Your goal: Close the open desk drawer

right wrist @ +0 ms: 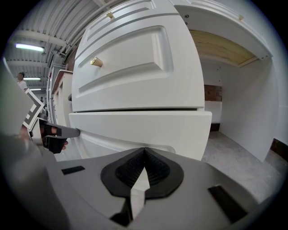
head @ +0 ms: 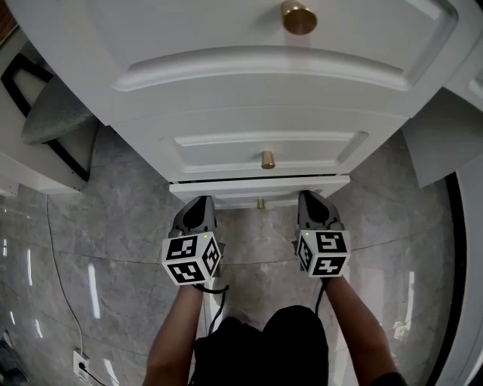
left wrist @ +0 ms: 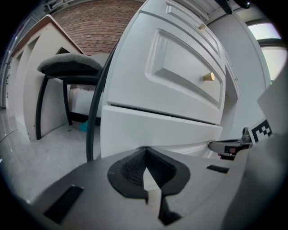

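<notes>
drawer, white panelled wood, lowest in the desk (head: 226, 188), juts slightly beyond the white brass-knobbed drawer above (head: 226, 147). left tongs (head: 199, 202) and right tongs (head: 310, 197), both pinched together and empty, point tips at its front, over grey marble floor (head: 106, 226).

Smooth satin white-painted drawer (head: 226, 188), shiny brass-look knob (head: 299, 18), glossy grey stone-look floor (head: 113, 219), rough brick wall (left wrist: 101, 27).
</notes>
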The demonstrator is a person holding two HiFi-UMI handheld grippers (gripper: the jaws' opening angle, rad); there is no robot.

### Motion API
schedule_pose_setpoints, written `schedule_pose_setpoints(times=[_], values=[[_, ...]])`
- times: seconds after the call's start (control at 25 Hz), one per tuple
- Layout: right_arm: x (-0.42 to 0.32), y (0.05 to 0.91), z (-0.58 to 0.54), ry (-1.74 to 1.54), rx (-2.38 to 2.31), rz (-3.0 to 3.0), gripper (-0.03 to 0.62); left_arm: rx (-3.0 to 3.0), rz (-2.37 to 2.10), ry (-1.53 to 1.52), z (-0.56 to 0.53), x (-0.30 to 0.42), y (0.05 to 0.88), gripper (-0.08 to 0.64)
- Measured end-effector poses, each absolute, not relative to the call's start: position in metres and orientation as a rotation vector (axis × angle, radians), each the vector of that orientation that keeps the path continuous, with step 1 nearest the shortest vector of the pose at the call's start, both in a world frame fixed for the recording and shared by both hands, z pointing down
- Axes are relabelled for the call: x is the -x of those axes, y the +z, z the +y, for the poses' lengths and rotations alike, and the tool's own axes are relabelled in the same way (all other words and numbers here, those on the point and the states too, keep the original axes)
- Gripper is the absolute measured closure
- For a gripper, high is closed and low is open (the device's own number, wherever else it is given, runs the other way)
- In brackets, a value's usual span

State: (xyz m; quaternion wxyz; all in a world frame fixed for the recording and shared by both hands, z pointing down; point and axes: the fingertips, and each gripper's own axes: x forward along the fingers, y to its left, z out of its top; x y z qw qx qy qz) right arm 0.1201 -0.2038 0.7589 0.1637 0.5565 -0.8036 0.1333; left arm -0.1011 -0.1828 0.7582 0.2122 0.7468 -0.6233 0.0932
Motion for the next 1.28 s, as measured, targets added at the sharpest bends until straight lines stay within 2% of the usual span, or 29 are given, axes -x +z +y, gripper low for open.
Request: schedule_pose_setpoints(times=[0.68, 1.28], values=[[-0.119, 0.759, -0.222, 0.413, -1.600, -2.312, 0.588, -2.079, -1.741, 0.273, -0.202, 0.103, 0.758, 0.551], [-0.129, 0.745, -0.193, 0.411, -1.544, -2.355, 0.588, -2.133, -1.711, 0.350, -0.171, 0.098, 0.744, 0.551]])
